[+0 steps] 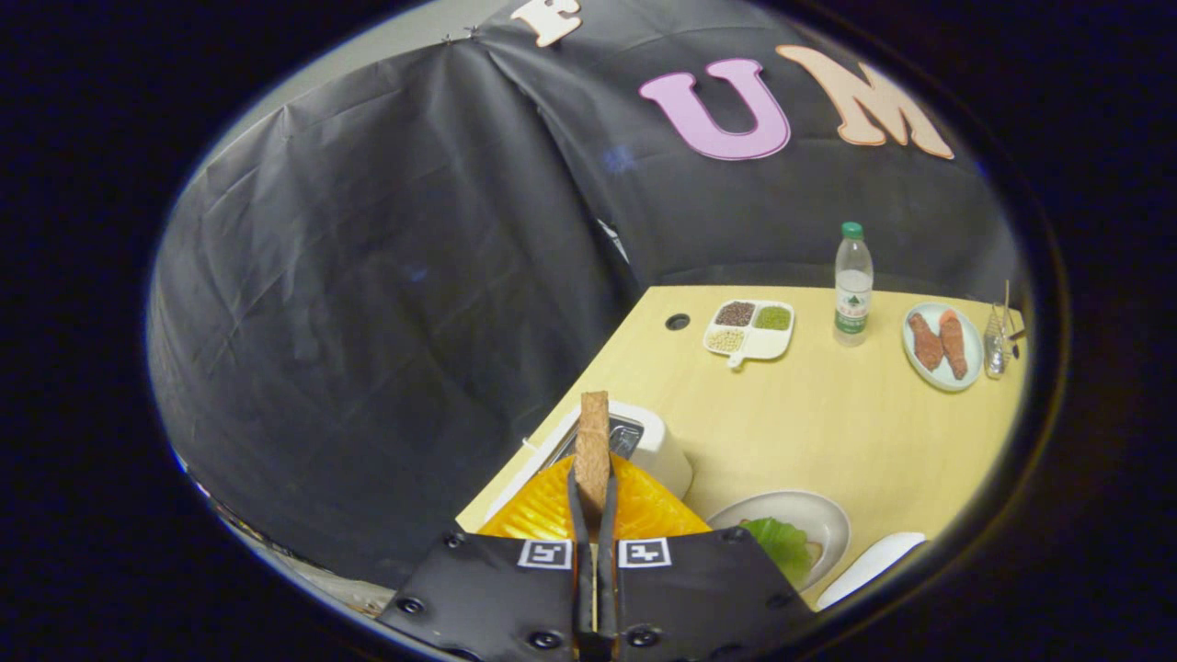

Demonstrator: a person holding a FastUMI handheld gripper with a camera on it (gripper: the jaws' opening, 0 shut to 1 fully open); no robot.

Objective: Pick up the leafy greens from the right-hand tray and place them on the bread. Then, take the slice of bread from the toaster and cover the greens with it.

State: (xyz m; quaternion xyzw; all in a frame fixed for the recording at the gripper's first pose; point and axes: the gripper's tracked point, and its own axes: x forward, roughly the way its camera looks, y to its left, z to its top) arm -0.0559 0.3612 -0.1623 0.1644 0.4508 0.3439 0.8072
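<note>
A: Two fingers (582, 515) stand nearly together, and we have the bread slice (593, 450) pinched edge-on between them, so our gripper (593, 501) is closed on it, with the slice standing upright above the fingertips.

B: Where do we see it against the toaster (648, 441)?

A: We see the white toaster just beyond the fingers, near the table's (828, 432) left edge, with its slot behind the slice. We cannot tell whether the slice's lower end touches the slot. An orange ribbed part (552, 510) lies under the fingers, in front of the toaster.

B: And the greens (782, 544)?

A: We find them on a white plate (809, 510) just to the right of the fingers, a green leaf lying over something pale; we cannot tell for sure that it is bread. Beside that plate we see part of a white tray (869, 568).

B: What stands farther off?

A: At the far side we see a divided dish (749, 329) with dark, green and pale grains, a bottle (852, 285) with a green cap beside it, then a plate (942, 348) with two reddish pieces, and a small glass thing (995, 342) near that plate.
</note>
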